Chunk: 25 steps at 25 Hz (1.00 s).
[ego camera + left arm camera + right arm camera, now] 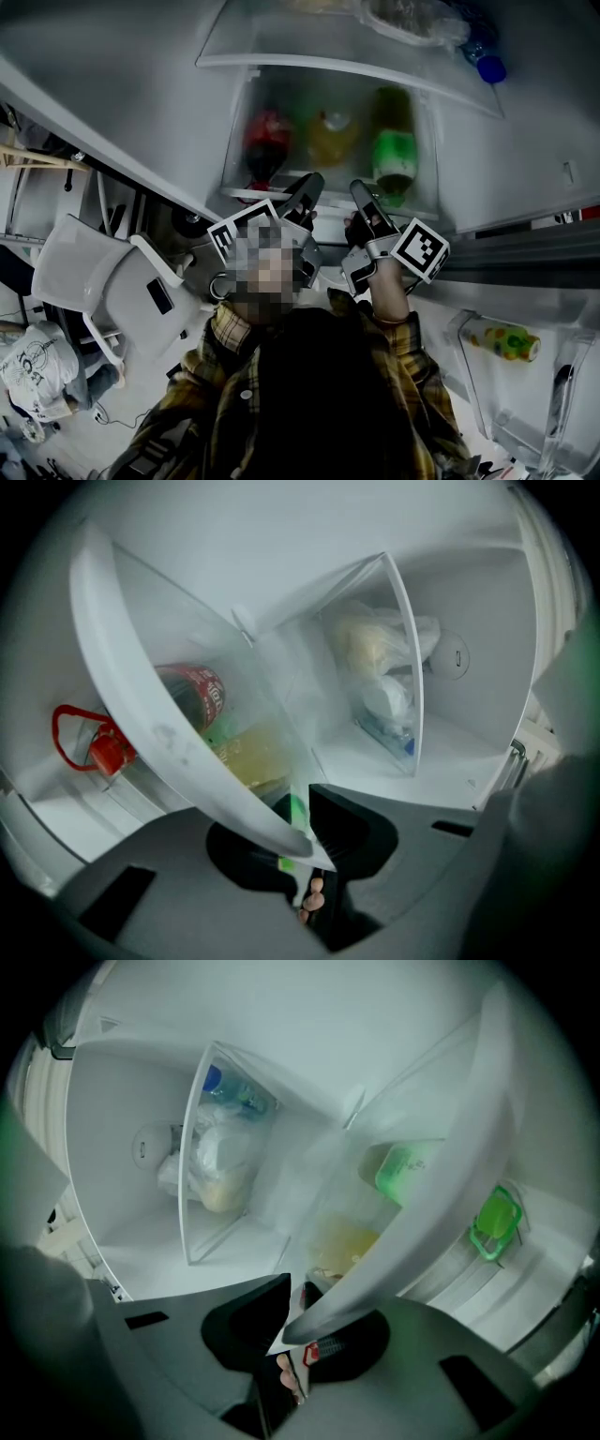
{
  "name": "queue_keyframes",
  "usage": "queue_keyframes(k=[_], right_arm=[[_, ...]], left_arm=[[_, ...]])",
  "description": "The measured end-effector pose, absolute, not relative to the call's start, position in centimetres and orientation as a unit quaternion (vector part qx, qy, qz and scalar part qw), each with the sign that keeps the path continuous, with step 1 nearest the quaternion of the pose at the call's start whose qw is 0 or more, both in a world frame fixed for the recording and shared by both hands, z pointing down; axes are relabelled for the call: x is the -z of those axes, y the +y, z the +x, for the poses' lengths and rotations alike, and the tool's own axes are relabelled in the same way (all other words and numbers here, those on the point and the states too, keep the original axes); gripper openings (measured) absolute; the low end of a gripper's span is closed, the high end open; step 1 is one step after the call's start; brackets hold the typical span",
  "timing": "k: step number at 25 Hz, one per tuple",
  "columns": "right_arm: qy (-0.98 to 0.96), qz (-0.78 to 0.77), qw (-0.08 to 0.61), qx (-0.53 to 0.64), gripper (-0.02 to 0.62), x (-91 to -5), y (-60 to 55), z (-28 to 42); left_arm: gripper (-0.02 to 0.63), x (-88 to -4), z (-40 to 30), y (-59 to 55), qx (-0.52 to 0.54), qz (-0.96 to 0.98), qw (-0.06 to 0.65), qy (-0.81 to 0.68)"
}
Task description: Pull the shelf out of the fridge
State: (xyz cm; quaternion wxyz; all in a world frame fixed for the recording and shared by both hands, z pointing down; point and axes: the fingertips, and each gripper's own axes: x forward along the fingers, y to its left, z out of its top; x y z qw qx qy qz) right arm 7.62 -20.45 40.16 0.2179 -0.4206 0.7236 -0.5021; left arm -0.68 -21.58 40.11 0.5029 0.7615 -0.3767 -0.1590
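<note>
The fridge shelf is a clear pane with a white front rim (253,194). Both grippers hold that rim from the front. My left gripper (312,183) is shut on the rim (159,733), which runs between its jaws (305,841). My right gripper (361,192) is shut on the rim (441,1213) a little further right, pinching it between its jaws (298,1326). Through the pane I see a red bottle (265,141), a yellow bottle (333,136) and a green bottle (394,155) lying side by side.
An upper glass shelf (328,61) carries a plastic bag (220,1166) and a blue-capped bottle (487,66). The open door's bins at the right hold a bottle (502,339). A white chair (103,281) and a bag (33,370) stand on the floor at the left.
</note>
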Motion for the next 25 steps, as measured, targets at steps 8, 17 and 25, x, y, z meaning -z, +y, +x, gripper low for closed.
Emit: queue_keyframes(k=[8,17,25], right_arm=[[0.728,-0.412,0.218,0.502,0.066,-39.9,-18.8,7.6],[0.74,-0.399,0.215,0.497,0.067,-39.5,-16.7,7.4],[0.741,-0.4,0.212,0.495,0.067,-39.2,-15.1,7.6]], left_arm=[[0.072,-39.9,-0.6,-19.9,0.158,0.762,0.503,-0.377],[0.071,-39.8,-0.5,-17.6,0.159,0.764,0.502,-0.373],[0.072,-39.5,-0.4,-16.0,0.161,0.765,0.504,-0.367]])
